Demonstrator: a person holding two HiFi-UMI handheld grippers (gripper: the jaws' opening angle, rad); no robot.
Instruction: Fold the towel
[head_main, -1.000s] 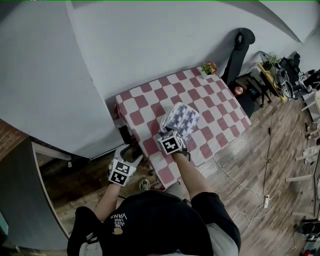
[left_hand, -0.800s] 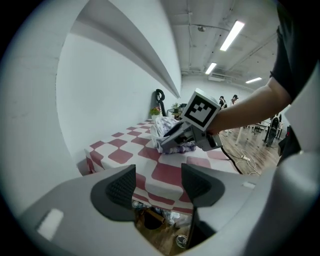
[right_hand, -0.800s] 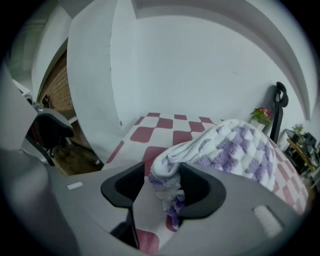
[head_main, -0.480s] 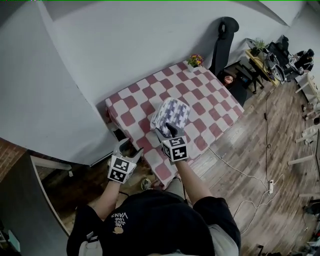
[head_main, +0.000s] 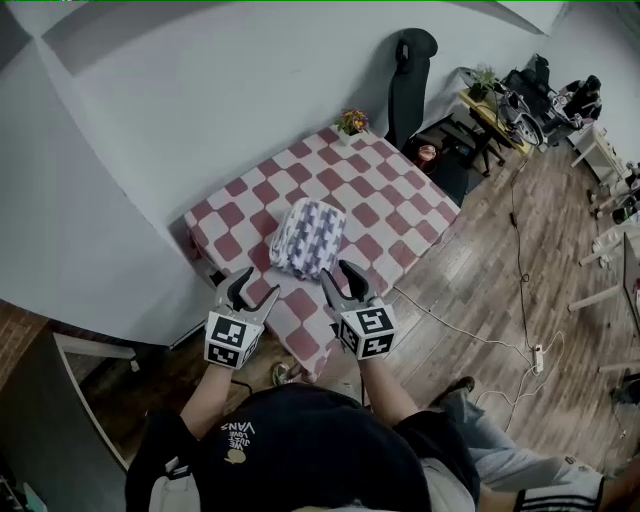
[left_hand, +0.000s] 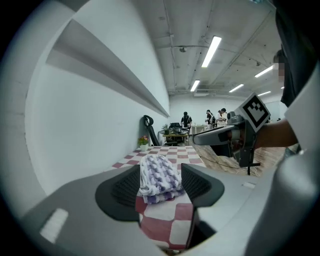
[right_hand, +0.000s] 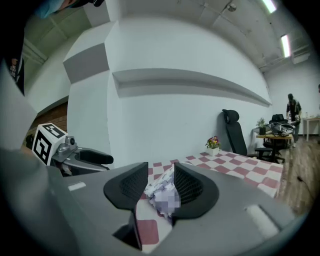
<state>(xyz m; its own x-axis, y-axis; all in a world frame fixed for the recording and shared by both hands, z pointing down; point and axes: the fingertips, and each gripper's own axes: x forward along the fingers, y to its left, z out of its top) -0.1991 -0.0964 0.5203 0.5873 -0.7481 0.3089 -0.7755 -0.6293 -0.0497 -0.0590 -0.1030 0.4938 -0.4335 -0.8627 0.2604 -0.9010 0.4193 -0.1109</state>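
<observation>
1. Towel (head_main: 308, 238): purple-and-white check, folded, lying on the table (head_main: 395, 195) toward its near side.
2. Left claw (head_main: 252, 288): jaws wide apart, empty, by the table's near edge.
3. Right claw (head_main: 338, 272): jaws closing, gripping nothing, over the table's near edge.

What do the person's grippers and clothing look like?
The left gripper and right gripper each have dark grey jaws, ribbed black pads and a white cube with black square markers. The right's jaws are closing, nothing between them. The person wears a black short-sleeved top.
</observation>
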